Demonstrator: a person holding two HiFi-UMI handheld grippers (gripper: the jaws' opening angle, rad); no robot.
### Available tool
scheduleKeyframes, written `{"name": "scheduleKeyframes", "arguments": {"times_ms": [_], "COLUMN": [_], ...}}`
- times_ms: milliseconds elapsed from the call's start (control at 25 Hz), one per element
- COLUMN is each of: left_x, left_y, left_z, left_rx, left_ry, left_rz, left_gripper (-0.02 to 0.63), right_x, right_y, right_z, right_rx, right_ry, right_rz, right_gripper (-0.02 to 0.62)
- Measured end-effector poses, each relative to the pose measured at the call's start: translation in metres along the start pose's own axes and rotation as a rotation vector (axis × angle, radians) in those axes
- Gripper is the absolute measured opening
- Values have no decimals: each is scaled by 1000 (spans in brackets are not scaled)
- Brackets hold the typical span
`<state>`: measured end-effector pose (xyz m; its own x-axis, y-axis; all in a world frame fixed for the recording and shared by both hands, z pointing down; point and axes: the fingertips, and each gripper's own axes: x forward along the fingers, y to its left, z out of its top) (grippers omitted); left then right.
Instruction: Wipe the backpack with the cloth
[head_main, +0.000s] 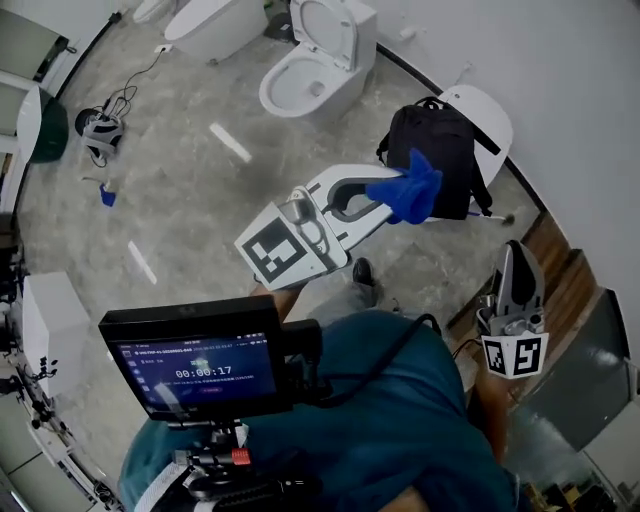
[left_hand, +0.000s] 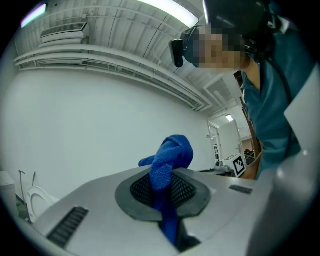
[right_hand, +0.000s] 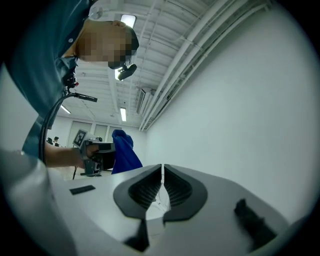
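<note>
A black backpack (head_main: 440, 155) rests on a white round seat (head_main: 490, 118) near the wall. My left gripper (head_main: 385, 198) is shut on a blue cloth (head_main: 410, 188), held in the air just left of the backpack's front. In the left gripper view the blue cloth (left_hand: 167, 170) sticks up from between the shut jaws, pointing at a white wall. My right gripper (head_main: 512, 285) hangs low at my right side, away from the backpack, its jaws pressed together on nothing (right_hand: 162, 187). The right gripper view shows the blue cloth (right_hand: 124, 152) off to its left.
A white toilet (head_main: 315, 60) stands on the grey stone floor beyond the backpack. A second white fixture (head_main: 205, 25) sits at the top left. A cable and headset (head_main: 100, 128) lie at the left. Brown wooden steps (head_main: 560, 275) run along the right.
</note>
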<state>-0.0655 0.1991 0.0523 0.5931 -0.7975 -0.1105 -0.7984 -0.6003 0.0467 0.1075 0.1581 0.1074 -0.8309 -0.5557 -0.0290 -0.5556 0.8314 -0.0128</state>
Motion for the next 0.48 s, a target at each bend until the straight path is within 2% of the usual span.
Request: {"name": "scheduleKeyframes", "arguments": {"times_ms": [160,200,320,480], "left_x": [-15,-25,-57,-93], "left_y": [-26,-43,-108,-189], "left_z": [9,13,32,68], "left_rx": [-24,-28,25,51], "left_ry": [19,20,-5,-43], "left_rz": [-36,-49,-104,-167], "left_gripper": [31,31,31,31], "right_x": [-22,-36,-92,-160], "right_y": [26,41,96,161], "right_z": [18,26,51,63], "right_rx": [-7,-14,-54,-92], "right_ry": [-27,-34,-57,-64], "right_rz": [-51,-57,-74,-117], "right_gripper": [2,2,2,2]}}
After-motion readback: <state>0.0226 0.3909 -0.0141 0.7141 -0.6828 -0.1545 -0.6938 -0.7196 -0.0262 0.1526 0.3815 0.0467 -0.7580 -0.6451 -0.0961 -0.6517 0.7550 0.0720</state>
